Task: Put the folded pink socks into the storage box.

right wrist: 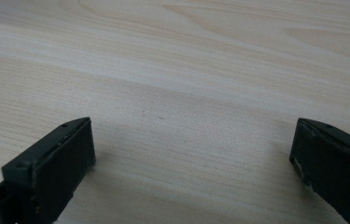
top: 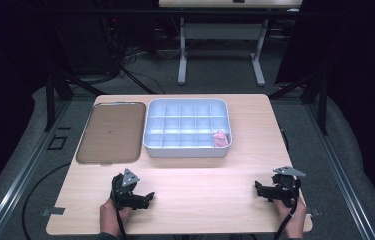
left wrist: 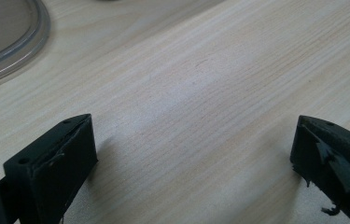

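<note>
Both tongs gape empty on the worktop (top: 200,200) as we eye the pink item (top: 219,138) in the compartment tray (top: 185,150) — nearer our right tongs (top: 259,189), ahead-left — than our left tongs (top: 149,196).

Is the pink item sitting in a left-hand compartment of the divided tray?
No, the pink item lies in the near right corner compartment of the divided tray.

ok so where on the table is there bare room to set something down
The widest bare patch of the light wooden table lies between the left gripper and right gripper, in front of the grey compartmented tray. The back is crowded by that tray and the brown flat lid.
</note>
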Tool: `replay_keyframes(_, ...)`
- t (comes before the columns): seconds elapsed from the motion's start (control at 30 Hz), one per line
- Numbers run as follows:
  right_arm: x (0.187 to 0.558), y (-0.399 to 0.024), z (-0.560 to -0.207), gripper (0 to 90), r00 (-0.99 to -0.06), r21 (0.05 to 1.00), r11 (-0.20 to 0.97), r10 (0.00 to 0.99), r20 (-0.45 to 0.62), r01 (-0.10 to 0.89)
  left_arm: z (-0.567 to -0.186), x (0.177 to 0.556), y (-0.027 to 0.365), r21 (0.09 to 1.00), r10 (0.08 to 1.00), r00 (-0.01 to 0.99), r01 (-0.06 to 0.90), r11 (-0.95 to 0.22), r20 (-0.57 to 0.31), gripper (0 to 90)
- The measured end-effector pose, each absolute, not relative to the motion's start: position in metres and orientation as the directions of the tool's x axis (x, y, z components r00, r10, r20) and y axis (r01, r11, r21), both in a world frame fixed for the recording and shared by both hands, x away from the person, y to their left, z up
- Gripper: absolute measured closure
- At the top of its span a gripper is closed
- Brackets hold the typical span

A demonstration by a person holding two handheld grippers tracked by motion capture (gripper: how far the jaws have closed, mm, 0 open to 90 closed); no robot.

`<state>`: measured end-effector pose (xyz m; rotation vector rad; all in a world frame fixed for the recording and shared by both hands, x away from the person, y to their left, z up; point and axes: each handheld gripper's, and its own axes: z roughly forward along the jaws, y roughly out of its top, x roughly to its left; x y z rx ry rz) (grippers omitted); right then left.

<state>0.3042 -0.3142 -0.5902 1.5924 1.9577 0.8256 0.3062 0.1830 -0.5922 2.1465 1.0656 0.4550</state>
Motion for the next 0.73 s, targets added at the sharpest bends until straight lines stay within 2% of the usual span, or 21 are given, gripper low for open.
replay_keyframes(0.73, 0.3042, -0.3137, -0.5902, 0.0, -0.205, 0.713, 0.14, 0.979, 0.006, 0.687, -0.5922, 0.3062, 0.183, 0.712, 0.798, 0.602, 0.557, -0.427, 0.007, 0.0)
